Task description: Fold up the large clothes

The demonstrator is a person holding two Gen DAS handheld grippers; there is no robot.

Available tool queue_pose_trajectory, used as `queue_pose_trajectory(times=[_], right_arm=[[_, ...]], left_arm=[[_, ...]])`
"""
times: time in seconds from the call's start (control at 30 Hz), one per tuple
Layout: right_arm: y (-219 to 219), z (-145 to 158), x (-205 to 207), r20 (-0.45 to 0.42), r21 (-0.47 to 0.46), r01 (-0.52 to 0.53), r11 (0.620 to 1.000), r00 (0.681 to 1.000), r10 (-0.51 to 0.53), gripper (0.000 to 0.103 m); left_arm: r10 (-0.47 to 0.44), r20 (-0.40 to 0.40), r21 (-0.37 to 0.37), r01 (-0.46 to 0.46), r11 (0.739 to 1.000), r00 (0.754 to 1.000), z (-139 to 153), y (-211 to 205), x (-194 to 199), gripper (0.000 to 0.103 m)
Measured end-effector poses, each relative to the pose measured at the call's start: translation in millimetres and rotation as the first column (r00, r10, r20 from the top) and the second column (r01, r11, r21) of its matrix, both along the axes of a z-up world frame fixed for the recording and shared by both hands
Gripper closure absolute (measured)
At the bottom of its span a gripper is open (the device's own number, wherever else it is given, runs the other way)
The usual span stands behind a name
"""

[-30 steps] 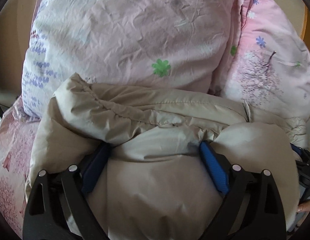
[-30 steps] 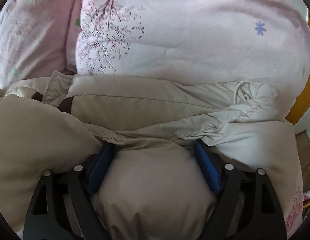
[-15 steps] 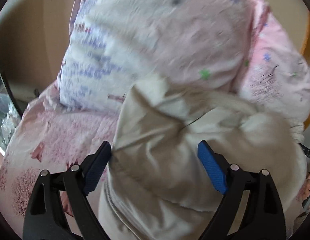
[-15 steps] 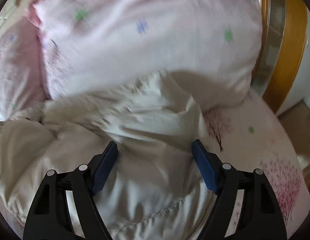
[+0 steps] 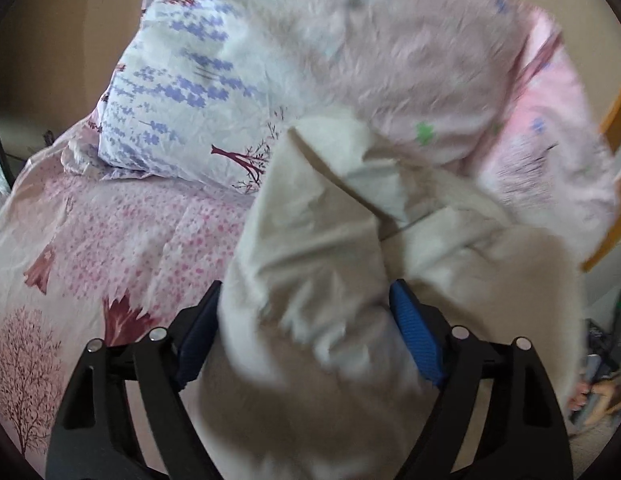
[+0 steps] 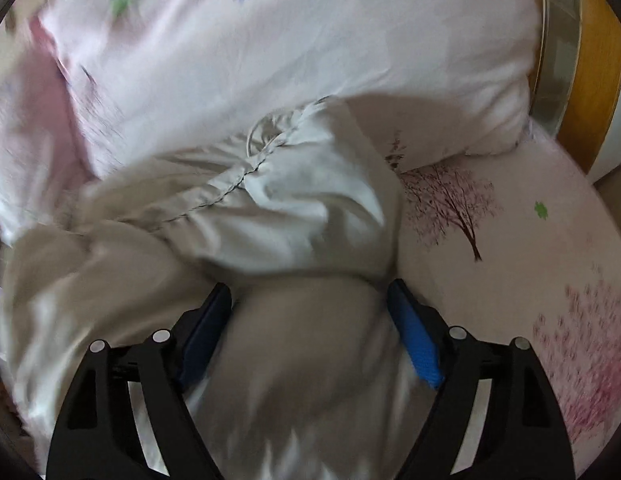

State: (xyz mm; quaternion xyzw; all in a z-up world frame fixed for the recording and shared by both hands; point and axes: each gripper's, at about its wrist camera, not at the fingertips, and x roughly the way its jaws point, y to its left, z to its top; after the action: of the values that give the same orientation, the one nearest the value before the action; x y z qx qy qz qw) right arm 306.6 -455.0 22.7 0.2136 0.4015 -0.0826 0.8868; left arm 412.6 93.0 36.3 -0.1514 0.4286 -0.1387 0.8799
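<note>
Both grippers, left point(image 5: 304, 322) and right point(image 6: 310, 322), jaws wide, clamp the puffy beige jacket point(image 5: 330, 264) mid-fold on the bed point(image 5: 122, 232) (next: lay flat)

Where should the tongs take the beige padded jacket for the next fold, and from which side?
Best guess: by its thick folded bulk, from the near edge, angled down, as now. The left tongs and right tongs each straddle a fat wad of the beige padded jacket; pads appear to press it. It's puffy and slippery-looking, so a thin single layer would likely slip. Avoid the loose drawcord.
</note>
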Motion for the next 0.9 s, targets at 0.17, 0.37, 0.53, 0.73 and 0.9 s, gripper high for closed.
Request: queue_pose_trajectory(times=[0.17, 0.37, 0.53, 0.73, 0.9], right_arm=[[-34.1, -1.5, -40.5, -0.007, 0.138, 0.028, 0.99, 1.0, -0.028, 0.014], [-63.5, -26.0, -69.7, -0.034, 0.288, 0.055, 0.956, 0.998, -0.047, 0.014], [-68.5, -45.7, -70.9, -0.02, 0.443, 0.021, 0.896, 1.0, -0.014, 0.014], [-57.6, -57.0, -60.0, 0.011, 0.517, -0.06, 0.854, 0.998, 0.063, 0.014], [-48.7, -64.7, -49.7, 0.025, 0.577, -0.091, 0.812, 0.995, 0.094, 0.02]], left_arm=[[-0.002, 0.008, -0.185, 0.004, 0.983, 1.0, 7.9, 53.7, -32.4, 0.02], [-0.019, -0.034, -0.224, 0.011, 0.975, 0.999, -8.9, 77.2, -54.6, 0.019], [-0.059, -0.112, -0.251, 0.029, 0.968, 0.992, -36.9, 67.8, -54.3, 0.019], [-0.093, -0.169, -0.361, 0.026, 0.932, 0.981, -58.1, 61.7, -48.7, 0.019], [-0.114, -0.186, -0.398, 0.032, 0.917, 0.976, -64.9, 54.4, -48.5, 0.019]])
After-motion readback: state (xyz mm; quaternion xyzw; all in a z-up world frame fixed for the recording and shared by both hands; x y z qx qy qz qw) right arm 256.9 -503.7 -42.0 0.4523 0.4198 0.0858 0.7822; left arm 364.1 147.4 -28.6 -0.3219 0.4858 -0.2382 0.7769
